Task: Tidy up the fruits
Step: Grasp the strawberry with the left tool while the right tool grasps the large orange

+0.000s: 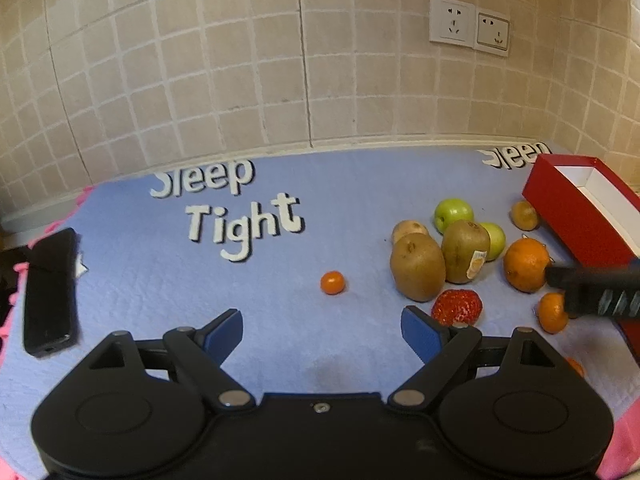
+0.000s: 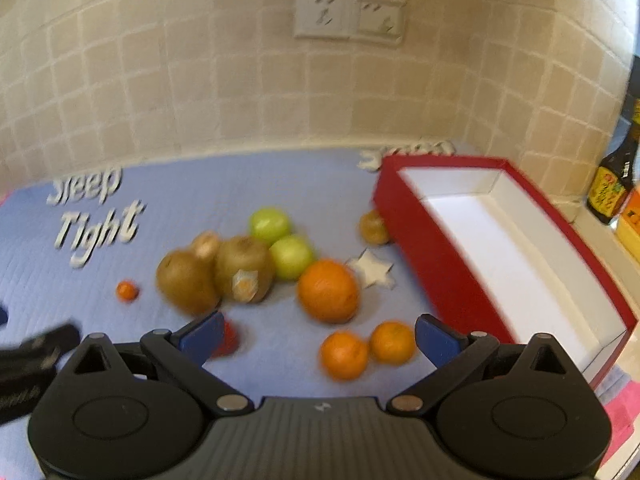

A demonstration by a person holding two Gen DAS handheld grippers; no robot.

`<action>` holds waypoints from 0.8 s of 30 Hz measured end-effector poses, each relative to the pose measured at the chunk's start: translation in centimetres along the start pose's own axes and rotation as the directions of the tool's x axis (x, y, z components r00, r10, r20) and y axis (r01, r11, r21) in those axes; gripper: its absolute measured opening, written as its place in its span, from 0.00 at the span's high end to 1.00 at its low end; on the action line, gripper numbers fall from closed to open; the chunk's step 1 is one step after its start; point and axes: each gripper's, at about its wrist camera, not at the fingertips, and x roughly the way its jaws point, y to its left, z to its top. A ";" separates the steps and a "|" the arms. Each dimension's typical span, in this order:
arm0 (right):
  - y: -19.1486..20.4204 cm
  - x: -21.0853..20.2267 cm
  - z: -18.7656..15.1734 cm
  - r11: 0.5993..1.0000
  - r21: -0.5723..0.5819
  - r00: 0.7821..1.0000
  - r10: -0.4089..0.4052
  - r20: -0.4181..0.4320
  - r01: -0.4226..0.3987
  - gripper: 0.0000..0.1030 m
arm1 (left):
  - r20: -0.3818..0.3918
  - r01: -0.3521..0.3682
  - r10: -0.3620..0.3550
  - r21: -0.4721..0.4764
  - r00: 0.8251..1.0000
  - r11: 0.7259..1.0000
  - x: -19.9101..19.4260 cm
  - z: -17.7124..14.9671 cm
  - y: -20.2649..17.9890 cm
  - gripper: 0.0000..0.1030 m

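Note:
Fruit lies on a blue mat (image 1: 280,312): two kiwis (image 1: 418,266), two green apples (image 1: 453,213), a large orange (image 1: 526,264), a strawberry (image 1: 457,306), a tiny orange (image 1: 332,282) and small mandarins (image 2: 344,354). An open red box (image 2: 500,248) with a white, empty inside stands at the right. My left gripper (image 1: 322,332) is open and empty, just before the tiny orange. My right gripper (image 2: 320,338) is open and empty, its jaws either side of the two mandarins (image 2: 392,342); it also shows in the left wrist view (image 1: 592,284).
A black phone (image 1: 50,292) lies at the mat's left edge. A tiled wall with two sockets (image 1: 468,26) stands behind. A dark sauce bottle (image 2: 612,184) stands right of the box. A brownish small fruit (image 2: 374,227) touches the box's left wall.

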 end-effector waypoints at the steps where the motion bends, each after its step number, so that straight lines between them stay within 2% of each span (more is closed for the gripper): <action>1: -0.6 0.1 0.3 1.000 0.010 1.000 -0.004 0.012 0.004 0.00 | -0.001 0.016 -0.016 -0.003 1.000 1.000 0.1 0.0 0.2 0.01; 4: -2.3 0.8 0.9 0.999 0.043 1.000 -0.009 0.019 0.008 0.01 | -0.002 0.050 -0.050 -0.004 0.999 0.999 0.7 0.0 0.3 0.01; 6: -3.1 1.8 1.2 0.999 0.050 1.000 -0.011 0.011 0.010 0.07 | -0.006 0.074 -0.074 0.006 0.997 0.997 1.2 0.1 0.0 0.01; 8: -3.8 3.0 1.4 0.998 0.058 1.000 -0.003 -0.024 0.004 0.15 | -0.021 0.115 -0.115 0.017 0.993 0.993 1.8 0.4 -0.6 0.01; 12: -4.6 5.5 1.8 0.996 0.069 0.993 0.061 -0.099 -0.055 0.18 | -0.066 0.210 -0.208 0.032 0.976 0.977 3.8 0.6 -1.9 0.01; 16: -4.2 7.1 1.7 0.996 0.010 0.988 0.091 -0.128 -0.090 0.19 | -0.138 0.288 -0.281 0.031 0.950 0.957 6.3 0.4 -3.2 0.18; 19: -3.6 7.8 1.8 0.994 -0.021 0.985 0.103 -0.136 -0.107 0.22 | -0.167 0.326 -0.320 0.006 0.933 0.945 7.7 0.2 -4.0 0.18; 24: -3.3 9.4 2.2 0.993 -0.013 0.981 0.113 -0.157 -0.117 0.28 | -0.186 0.341 -0.336 -0.007 0.923 0.940 9.2 0.3 -4.8 0.27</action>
